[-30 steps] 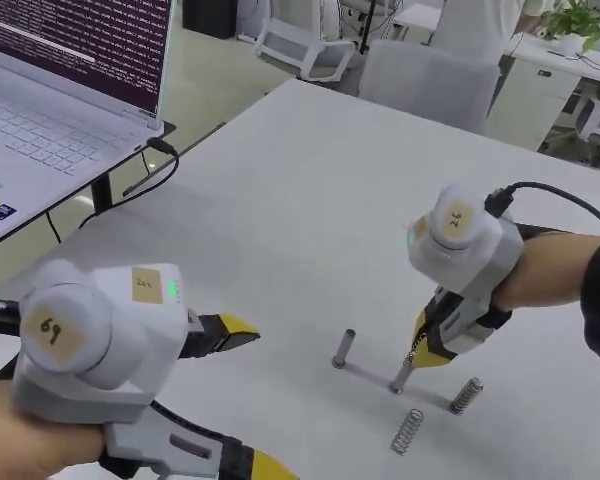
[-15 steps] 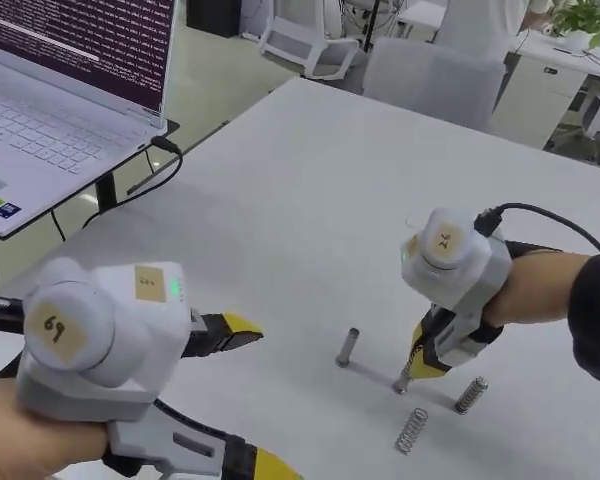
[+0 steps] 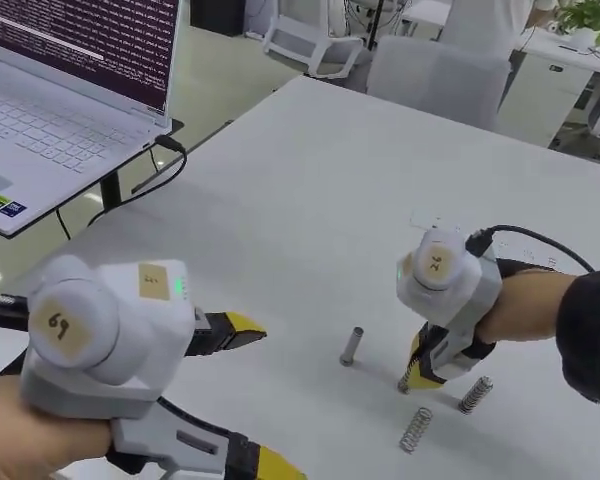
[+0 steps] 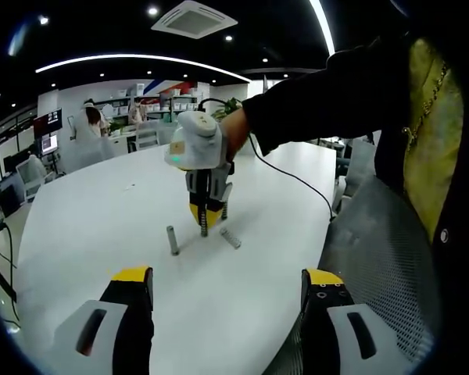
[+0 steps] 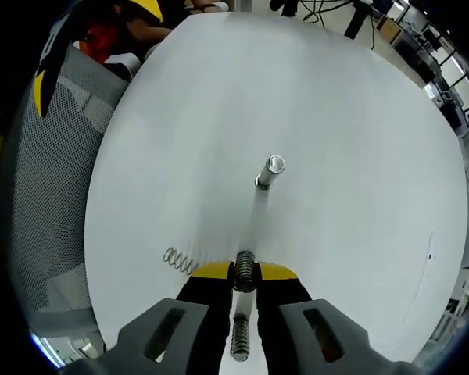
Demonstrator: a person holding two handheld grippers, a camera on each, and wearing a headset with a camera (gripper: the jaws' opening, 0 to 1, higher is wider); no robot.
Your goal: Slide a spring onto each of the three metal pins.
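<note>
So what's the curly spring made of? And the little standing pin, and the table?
The spring lying loose looks like thin steel wire: grey, coiled, glinting. The pin looks like solid metal: smooth, silvery, shiny on top. The table is matte white, maybe laminate or painted; hard to say.

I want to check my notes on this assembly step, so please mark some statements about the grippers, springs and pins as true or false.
1. The right gripper is shut on a spring. True.
2. One metal pin stands bare, without a spring. True.
3. The left gripper grips a metal pin. False: its jaws stand open and empty.
4. A loose spring lies on the laptop. False: it lies on the white table.
</note>
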